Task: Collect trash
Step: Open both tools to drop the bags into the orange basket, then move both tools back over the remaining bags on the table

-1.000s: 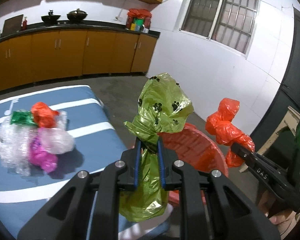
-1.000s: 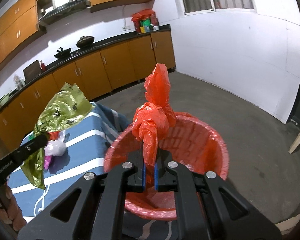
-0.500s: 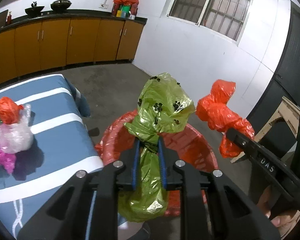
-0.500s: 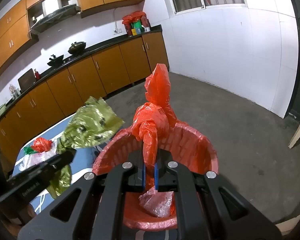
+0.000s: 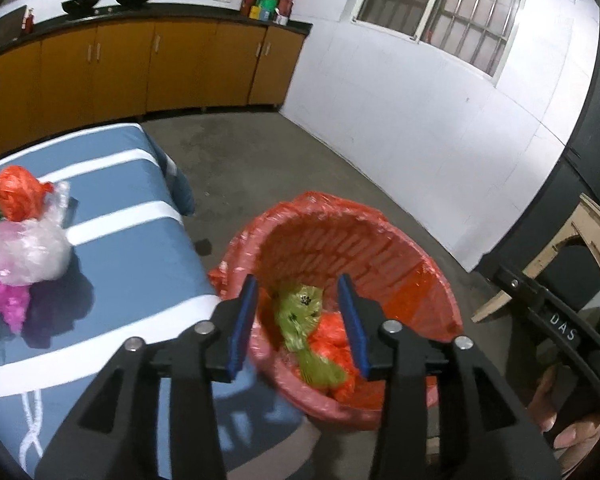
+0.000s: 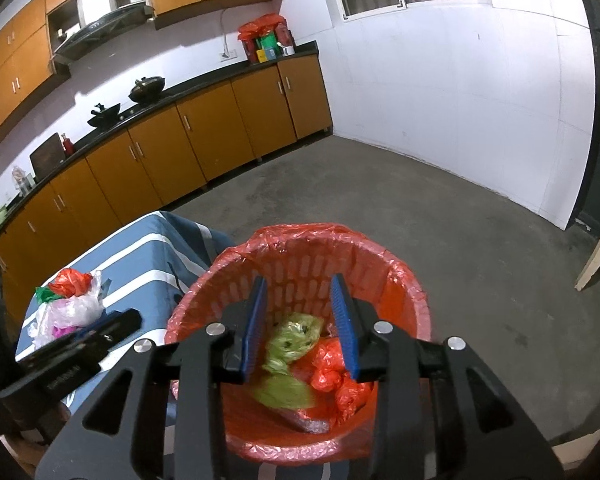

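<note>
A red lined trash basket (image 5: 412, 256) (image 6: 404, 276) stands on the floor beside the blue striped table. Inside it lie a green bag (image 5: 300, 308) (image 6: 294, 340) and a crumpled red bag (image 5: 332, 338) (image 6: 332, 360), both free of any grip. My left gripper (image 5: 302, 322) hovers over the basket's near rim, its jaws opening with nothing pressed between them. My right gripper (image 6: 300, 328) hangs over the basket too, jaws opening and empty. A pile of more trash (image 5: 24, 240) (image 6: 70, 300), red, green, clear and pink plastic, lies on the table.
The blue striped table (image 5: 132, 264) (image 6: 140, 256) sits left of the basket. Orange cabinets (image 5: 140, 68) (image 6: 204, 140) line the far wall under a dark counter. Bare concrete floor (image 6: 440, 208) stretches behind the basket. A wooden frame (image 5: 572, 240) leans at the right.
Both grippers have opened and let go of their bags. The green bag and the red bag have dropped into the basket. The left gripper moved lower over the basket.
</note>
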Demonstrator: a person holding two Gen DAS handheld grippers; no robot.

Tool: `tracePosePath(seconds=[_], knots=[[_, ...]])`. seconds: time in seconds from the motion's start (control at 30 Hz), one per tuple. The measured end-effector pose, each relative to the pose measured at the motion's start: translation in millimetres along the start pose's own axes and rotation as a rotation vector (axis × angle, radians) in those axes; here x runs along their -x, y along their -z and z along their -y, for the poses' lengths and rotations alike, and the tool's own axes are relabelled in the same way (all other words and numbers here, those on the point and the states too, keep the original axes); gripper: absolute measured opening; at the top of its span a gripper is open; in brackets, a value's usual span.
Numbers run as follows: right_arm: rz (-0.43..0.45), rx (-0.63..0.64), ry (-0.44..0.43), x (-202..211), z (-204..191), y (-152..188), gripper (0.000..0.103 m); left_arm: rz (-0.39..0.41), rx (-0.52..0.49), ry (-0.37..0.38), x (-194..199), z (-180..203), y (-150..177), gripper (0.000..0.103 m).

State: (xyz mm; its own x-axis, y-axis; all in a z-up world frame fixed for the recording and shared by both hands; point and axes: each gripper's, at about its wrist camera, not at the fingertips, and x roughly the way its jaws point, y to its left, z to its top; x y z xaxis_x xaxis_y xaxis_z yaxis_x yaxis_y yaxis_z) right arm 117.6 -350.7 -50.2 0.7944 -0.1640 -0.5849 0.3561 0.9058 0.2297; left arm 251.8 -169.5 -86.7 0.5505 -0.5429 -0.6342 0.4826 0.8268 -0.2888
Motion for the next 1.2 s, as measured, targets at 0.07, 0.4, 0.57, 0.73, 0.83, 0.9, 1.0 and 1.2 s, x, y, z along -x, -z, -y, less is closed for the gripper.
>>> tracePosePath(seconds=[0.07, 0.4, 0.57, 0.73, 0.83, 0.9, 1.0, 1.2], knots=[[0.002, 0.005, 0.001, 1, -2, 0, 0.034, 0.016, 0.010, -0.015, 7, -6, -1, 0.047], [0.010, 0.046, -0.009, 3, -20, 1, 0.034, 0.045, 0.043, -0.077, 27, -25, -1, 0.052], [0.020, 0.083, -0.022, 5, -34, -2, 0.034, 0.079, 0.052, -0.124, 43, -37, 1, 0.057], [0.033, 0.128, -0.054, 6, -58, -5, 0.034, 0.131, 0.056, -0.190, 68, -59, 1, 0.060], [0.032, 0.148, -0.086, 4, -76, -5, 0.034, 0.164, 0.071, -0.261, 91, -83, 4, 0.062], [0.028, 0.161, -0.110, 1, -89, -4, 0.034, 0.184, 0.088, -0.306, 106, -100, 7, 0.063], [0.016, 0.187, -0.154, -3, -115, -1, 0.034, 0.213, 0.121, -0.389, 131, -128, 16, 0.065], [-0.011, 0.259, -0.243, -12, -173, 9, 0.034, 0.258, 0.183, -0.580, 177, -188, 40, 0.068]])
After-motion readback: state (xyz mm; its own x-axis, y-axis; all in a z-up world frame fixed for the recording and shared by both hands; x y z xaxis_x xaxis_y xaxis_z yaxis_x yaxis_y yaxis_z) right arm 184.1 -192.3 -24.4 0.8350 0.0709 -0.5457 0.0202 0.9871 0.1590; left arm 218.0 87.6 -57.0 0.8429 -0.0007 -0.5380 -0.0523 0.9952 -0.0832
